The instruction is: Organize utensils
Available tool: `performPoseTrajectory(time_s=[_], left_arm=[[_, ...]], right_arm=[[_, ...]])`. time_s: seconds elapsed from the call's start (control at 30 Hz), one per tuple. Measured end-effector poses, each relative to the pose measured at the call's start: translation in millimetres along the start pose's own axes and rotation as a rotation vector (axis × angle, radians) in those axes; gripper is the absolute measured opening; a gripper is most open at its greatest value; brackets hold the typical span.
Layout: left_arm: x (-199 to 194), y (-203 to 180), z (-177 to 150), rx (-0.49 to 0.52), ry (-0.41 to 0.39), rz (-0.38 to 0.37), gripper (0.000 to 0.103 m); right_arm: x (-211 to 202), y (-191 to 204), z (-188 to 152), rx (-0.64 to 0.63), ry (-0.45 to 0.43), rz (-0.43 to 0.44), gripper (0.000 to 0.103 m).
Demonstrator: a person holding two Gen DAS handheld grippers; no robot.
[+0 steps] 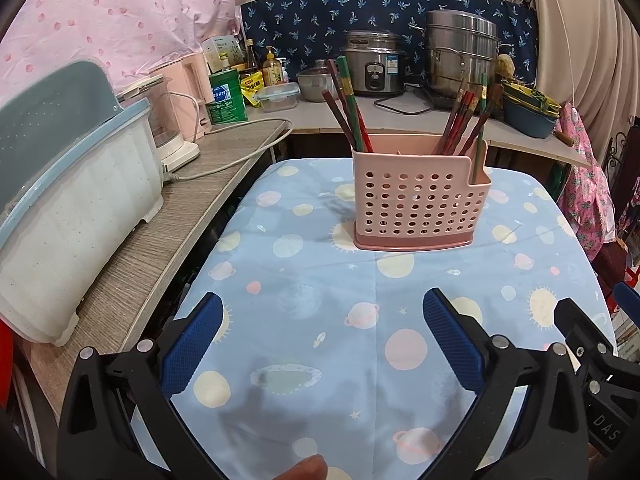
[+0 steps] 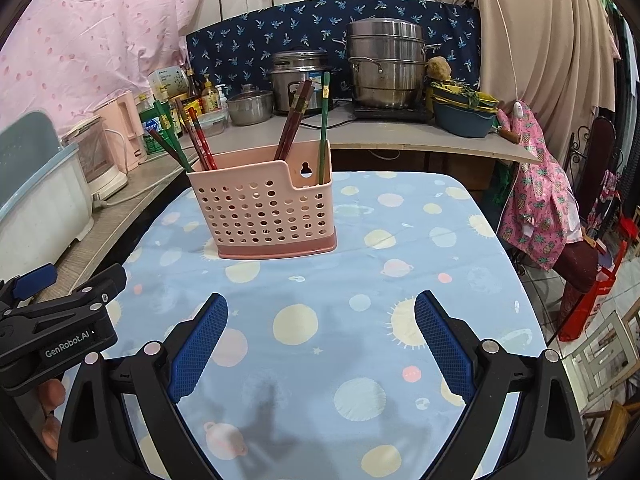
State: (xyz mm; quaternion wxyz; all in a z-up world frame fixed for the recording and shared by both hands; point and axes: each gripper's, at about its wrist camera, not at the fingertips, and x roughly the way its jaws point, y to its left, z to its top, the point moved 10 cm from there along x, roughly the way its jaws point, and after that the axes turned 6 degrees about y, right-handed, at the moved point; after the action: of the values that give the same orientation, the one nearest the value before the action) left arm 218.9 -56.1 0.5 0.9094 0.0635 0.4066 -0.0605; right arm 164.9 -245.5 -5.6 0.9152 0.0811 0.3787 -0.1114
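**A:** Where's the holder?

**B:** The pink holder (image 1: pixel 420 196) with round holes stands upright on the table (image 1: pixel 304 280), toward the far edge and about midway between the left and right edges. The table wears a light blue cloth printed with planets and suns.

**A:** And the chopsticks?

**B:** All in the holder, leaning out of the top. One bunch of chopsticks (image 1: pixel 346 108) sits at its left end, red, brown and green ones tilted left. A second bunch (image 1: pixel 460 116) stands in the middle part. A single green chopstick (image 2: pixel 323 128) is in the low compartment at the right end, almost upright.

**A:** The grippers?

**B:** The left gripper (image 1: pixel 322 344) hangs over the near edge of the table, jaws wide apart, nothing between the blue pads. The right gripper (image 2: pixel 321 342) is the same: jaws apart, only cloth between them. They sit side by side, each showing at the edge of the other's view, both well apart from the holder.

**A:** Around the table?

**B:** A counter (image 1: pixel 168 240) runs along the left with a pale dish bin (image 1: pixel 76 208) on it. Behind, a shelf carries a rice cooker (image 2: pixel 298 78) and a stacked steel pot (image 2: pixel 386 62).
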Motion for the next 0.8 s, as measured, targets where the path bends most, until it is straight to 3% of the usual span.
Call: performPoseTrajectory(time_s=[0.8], left_arm=[[8,-12,5,0.012,0.001,-0.007,0.096]], right_arm=[[9,1,-1,0.001,0.013,-0.002,0.091]])
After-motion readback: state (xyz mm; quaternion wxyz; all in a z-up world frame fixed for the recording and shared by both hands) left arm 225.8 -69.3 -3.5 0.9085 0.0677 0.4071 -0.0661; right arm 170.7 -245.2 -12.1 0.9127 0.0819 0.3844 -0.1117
